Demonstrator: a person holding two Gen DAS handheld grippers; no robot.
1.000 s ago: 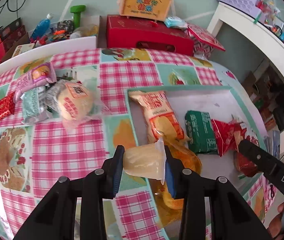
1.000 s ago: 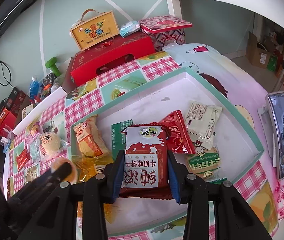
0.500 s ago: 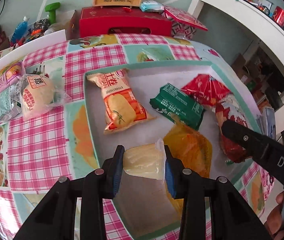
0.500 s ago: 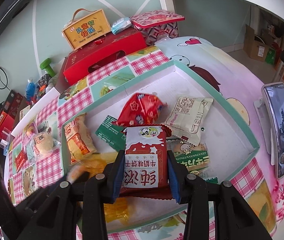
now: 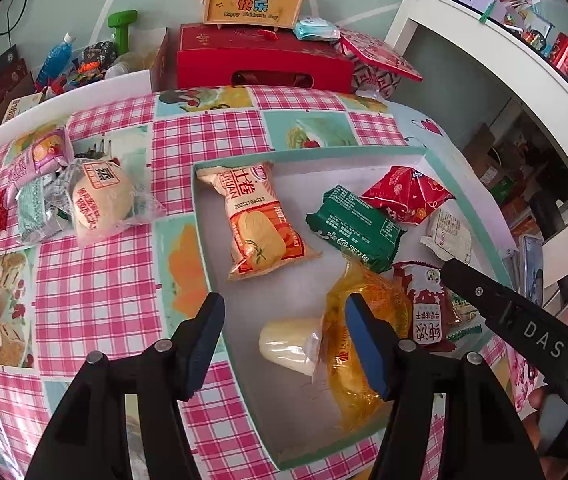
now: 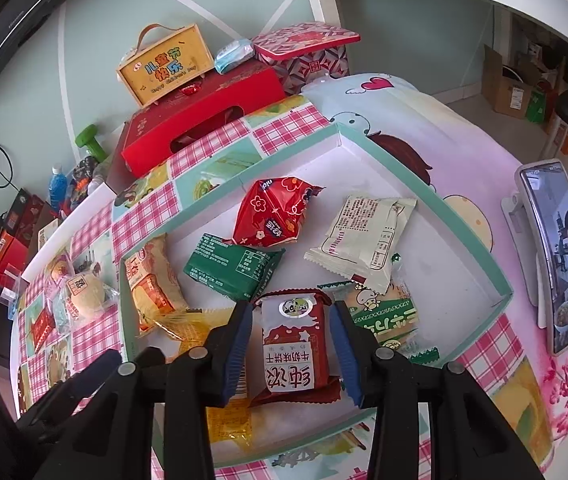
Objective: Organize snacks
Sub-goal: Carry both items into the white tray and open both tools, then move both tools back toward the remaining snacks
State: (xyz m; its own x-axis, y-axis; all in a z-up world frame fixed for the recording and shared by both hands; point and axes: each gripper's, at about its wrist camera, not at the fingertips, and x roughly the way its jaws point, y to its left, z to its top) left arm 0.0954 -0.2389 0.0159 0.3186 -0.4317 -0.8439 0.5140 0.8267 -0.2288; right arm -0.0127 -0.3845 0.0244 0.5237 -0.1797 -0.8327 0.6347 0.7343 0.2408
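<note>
In the left wrist view we see the left gripper [image 5: 284,340] with its 2 jaws spread wide and holding nothing; a pale jelly cup [image 5: 290,345] lies on its side on the floor of the shallow green-rimmed tray [image 5: 308,156], below the gap and nearer the right-hand jaw, its lid end against a yellow packet [image 5: 364,332]; farther in lie an orange packet [image 5: 258,222], a green packet [image 5: 358,228] and a red packet [image 5: 406,194]; outside the tray, on the checked tablecloth [image 5: 96,280], a wrapped bun [image 5: 100,202] sits among other snacks.

In the right wrist view we see the right gripper [image 6: 292,350] with its jaws parted slightly wider than the red-and-white biscuit packet [image 6: 294,348] between them; whether the pads touch it we cannot tell; the packet lies in the tray's near part, just beside a green-and-white packet [image 6: 384,316]; a cream packet [image 6: 364,242] lies beyond; a phone [image 6: 554,254] stands to the right of the tray.
</note>
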